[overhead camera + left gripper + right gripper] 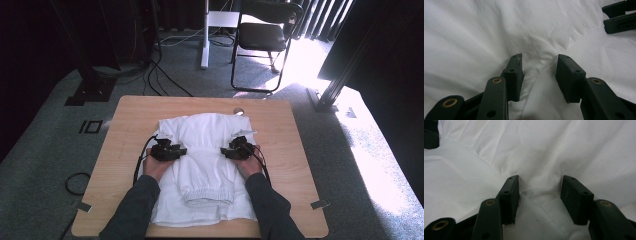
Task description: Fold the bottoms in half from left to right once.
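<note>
Grippers press into a white garment (205, 165) on the wooden table (130, 112): left gripper (539, 65) at 9 o'clock, right gripper (540, 185) at 3. Both sit released, jaws apart astride bunched cloth. Folding seems underway; next, each must pinch shut.

Left claw (539, 75), right claw (540, 197): agape.

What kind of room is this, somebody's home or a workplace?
Probably a workspace or lab, not a home: grey carpet with loose cables, a folding chair, and a plain wooden table holding a white garment.
</note>
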Demonstrator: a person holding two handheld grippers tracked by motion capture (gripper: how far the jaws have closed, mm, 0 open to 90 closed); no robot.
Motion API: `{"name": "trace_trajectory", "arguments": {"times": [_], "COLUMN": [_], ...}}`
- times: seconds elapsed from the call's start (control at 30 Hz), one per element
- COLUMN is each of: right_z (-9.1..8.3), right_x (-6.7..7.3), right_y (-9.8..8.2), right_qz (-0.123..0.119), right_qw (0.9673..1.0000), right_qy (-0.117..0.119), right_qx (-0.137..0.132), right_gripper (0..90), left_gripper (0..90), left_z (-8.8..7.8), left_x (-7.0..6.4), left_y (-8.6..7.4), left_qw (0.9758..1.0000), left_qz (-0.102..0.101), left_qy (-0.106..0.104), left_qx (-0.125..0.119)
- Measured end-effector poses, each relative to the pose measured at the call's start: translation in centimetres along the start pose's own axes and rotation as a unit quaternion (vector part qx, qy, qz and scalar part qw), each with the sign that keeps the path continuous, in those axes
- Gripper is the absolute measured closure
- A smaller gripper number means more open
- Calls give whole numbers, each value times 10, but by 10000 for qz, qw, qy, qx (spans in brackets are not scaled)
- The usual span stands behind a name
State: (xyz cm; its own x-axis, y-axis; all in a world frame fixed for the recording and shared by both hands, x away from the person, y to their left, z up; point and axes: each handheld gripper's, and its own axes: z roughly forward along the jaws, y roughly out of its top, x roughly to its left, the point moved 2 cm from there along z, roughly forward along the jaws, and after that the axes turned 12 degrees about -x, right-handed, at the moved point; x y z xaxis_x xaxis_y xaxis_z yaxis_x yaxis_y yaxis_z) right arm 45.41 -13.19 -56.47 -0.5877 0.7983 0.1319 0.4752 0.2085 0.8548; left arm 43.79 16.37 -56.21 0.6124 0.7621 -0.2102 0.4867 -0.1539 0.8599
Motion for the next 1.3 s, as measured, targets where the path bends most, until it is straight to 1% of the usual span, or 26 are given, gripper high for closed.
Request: {"name": "trace_trajectory", "arguments": {"times": [0.1,0.13,0.2,0.27,0.3,0.4,0.47,0.57,0.63,0.67,0.7,0.73,0.77,0.8,0.83,0.9,0.93,0.97,1.0,1.03,1.1,1.13,1.17,1.2,1.23,1.3], "right_z": [-4,-6,-16,-21,-24,-34,-39,-46,-50,-51,-51,-52,-52,-53,-54,-57,-59,-61,-61,-62,-62,-61,-60,-59,-58,-54], "right_x": [2,3,11,15,17,22,24,29,32,33,33,33,32,32,30,26,23,16,12,5,-8,-15,-21,-29,-33,-44], "right_y": [-3,-4,-9,-13,-15,-22,-25,-29,-32,-32,-32,-32,-31,-30,-27,-22,-18,-13,-11,-7,0,4,8,12,15,22], "right_qz": [-1,18,-6,-106,-120,-68,-89,-110,-129,-163,-151,-128,-152,-179,-225,-184,-128,-39,39,132,320,380,439,503,565,757], "right_qw": [10000,10000,9998,9997,9996,9994,9993,9991,9989,9989,9988,9989,9989,9989,9993,9995,9995,9993,9991,9988,9973,9966,9958,9948,9942,9922], "right_qy": [48,51,86,127,163,256,277,290,297,297,297,309,332,341,290,224,161,63,14,-63,-235,-325,-405,-498,-541,-582], "right_qx": [24,34,151,200,217,244,242,295,335,336,345,337,306,262,122,-86,-226,-358,-413,-477,-610,-652,-689,-728,-745,-802], "right_gripper": [483,483,483,483,483,483,483,483,483,482,479,477,472,459,452,453,453,453,454,453,453,453,452,452,448,435], "left_gripper": [574,574,571,567,567,565,557,552,548,546,543,528,503,491,489,467,452,432,415,412,383,377,368,358,357,325], "left_z": [-4,-10,-16,-22,-24,-31,-35,-41,-44,-45,-48,-51,-54,-59,-62,-71,-75,-76,-77,-77,-70,-66,-59,-55,-49,-38], "left_x": [-4,-9,-14,-20,-22,-30,-36,-42,-46,-46,-46,-44,-41,-35,-30,-14,-2,5,13,21,35,42,50,55,60,68], "left_y": [-3,-8,-13,-18,-20,-27,-31,-35,-36,-35,-31,-26,-22,-13,-8,8,17,21,27,31,35,36,34,33,30,24], "left_qw": [10000,10000,9999,9998,9998,9997,9995,9994,9992,9992,9992,9993,9994,9993,9994,9985,9972,9963,9954,9947,9931,9923,9911,9906,9904,9891], "left_qz": [11,31,23,23,9,41,98,103,138,204,258,285,325,338,285,152,50,-33,-130,-173,-263,-330,-459,-557,-686,-875], "left_qy": [-19,-93,-149,-191,-208,-251,-282,-338,-357,-335,-308,-236,-150,-42,28,284,479,593,696,790,1019,1107,1184,1189,1160,1172], "left_qx": [12,12,8,8,3,5,36,67,118,108,78,38,-9,-121,-209,-452,-566,-624,-653,-630,-524,-452,-401,-371,-299,-157]}}
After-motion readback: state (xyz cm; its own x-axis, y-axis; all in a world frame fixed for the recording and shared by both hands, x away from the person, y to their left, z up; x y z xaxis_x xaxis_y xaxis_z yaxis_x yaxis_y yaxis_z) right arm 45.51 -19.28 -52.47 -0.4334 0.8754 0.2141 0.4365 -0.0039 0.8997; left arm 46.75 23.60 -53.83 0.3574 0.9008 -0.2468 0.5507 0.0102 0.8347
